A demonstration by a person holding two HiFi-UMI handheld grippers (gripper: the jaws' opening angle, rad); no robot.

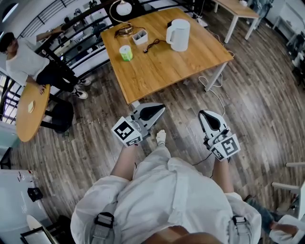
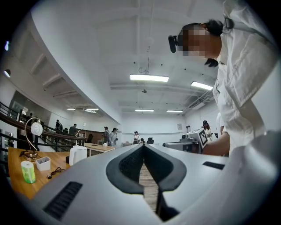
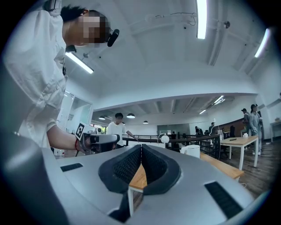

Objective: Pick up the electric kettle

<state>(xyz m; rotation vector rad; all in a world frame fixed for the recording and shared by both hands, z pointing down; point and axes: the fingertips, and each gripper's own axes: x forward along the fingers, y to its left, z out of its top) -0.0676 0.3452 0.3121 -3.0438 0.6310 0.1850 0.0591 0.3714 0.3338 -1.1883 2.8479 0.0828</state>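
The white electric kettle stands upright near the far right part of the wooden table. It also shows small in the left gripper view as a kettle and in the right gripper view as a kettle. My left gripper hovers over the floor just short of the table's near edge, jaws shut and empty. My right gripper is beside it to the right, also shut with nothing held. Both point toward the table and are well short of the kettle.
On the table lie a green roll, a small white box, a black cable and a round lamp. A white cord trails on the floor by the table leg. A person sits at a round table on the left.
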